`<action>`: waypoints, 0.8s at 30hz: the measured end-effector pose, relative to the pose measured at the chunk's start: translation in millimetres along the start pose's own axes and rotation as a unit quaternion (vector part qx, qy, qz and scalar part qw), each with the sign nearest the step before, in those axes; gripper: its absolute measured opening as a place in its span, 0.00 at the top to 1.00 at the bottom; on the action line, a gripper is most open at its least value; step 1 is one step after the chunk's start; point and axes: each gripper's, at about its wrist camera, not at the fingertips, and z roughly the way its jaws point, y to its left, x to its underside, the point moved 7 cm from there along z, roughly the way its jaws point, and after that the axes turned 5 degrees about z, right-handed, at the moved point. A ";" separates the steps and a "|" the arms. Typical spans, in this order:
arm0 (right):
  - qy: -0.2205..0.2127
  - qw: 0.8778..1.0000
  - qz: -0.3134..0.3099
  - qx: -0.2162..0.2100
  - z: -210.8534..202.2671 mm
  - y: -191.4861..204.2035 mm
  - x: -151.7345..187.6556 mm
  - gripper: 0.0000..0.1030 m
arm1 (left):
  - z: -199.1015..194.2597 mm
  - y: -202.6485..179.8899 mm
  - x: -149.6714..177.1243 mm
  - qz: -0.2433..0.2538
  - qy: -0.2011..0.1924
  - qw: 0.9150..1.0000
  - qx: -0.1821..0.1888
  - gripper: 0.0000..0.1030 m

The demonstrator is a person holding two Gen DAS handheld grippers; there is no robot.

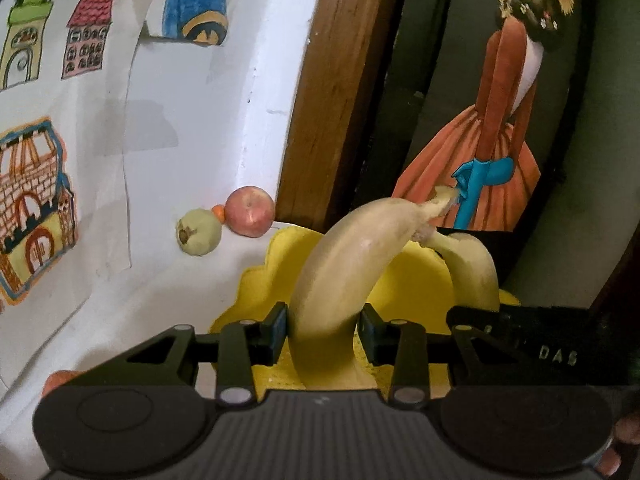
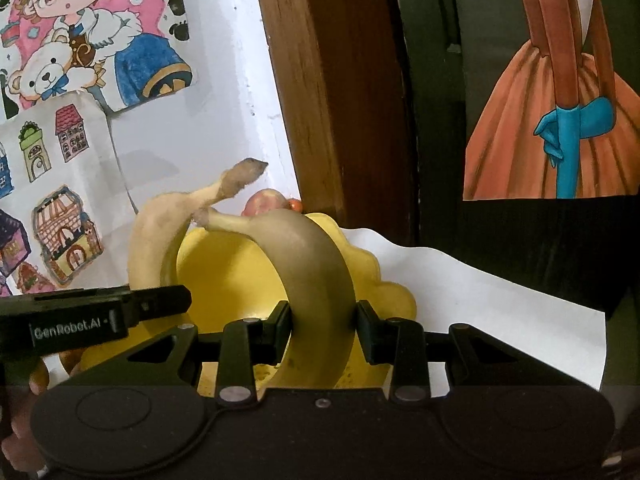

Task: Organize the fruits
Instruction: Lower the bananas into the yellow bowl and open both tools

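Left wrist: left gripper (image 1: 323, 330) clamps one pale curved banana (image 1: 340, 264) over yellow scalloped plate (image 1: 256, 284) — right gripper (image 2: 323, 330) pinches the other banana (image 2: 316, 280). Red apple (image 1: 251, 217) at 11 o'clock. Likely next — lower, release.

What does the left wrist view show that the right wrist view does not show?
Only the left wrist view shows the pale green fruit beside the red apple on the white surface. Only the right wrist view shows the teddy bear drawing and the white paper's right edge. Both views show the two bananas, one in the left gripper, one in the right gripper, above the yellow plate.
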 end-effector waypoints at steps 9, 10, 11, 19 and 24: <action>-0.012 1.000 -0.002 0.010 -7.0 0.4 -1.2 0.52 | -13.6 4.6 -1.5 -0.010 -0.024 1.000 -0.006 0.47; -0.013 1.000 -0.001 0.010 -8.8 0.6 -1.0 0.52 | -14.9 8.0 -1.5 -0.016 -0.024 1.000 -0.007 0.46; -0.016 1.000 -0.001 0.011 -11.3 1.2 -0.8 0.50 | -17.0 10.3 -1.1 -0.020 -0.026 0.999 -0.007 0.46; -0.057 0.998 -0.015 0.008 -47.9 12.1 3.6 0.33 | -45.7 12.7 -1.7 -0.031 -0.049 0.998 0.008 0.30; -0.131 0.991 -0.034 0.011 -98.7 23.7 10.4 0.01 | -87.1 14.4 0.1 -0.043 -0.094 0.995 0.011 0.09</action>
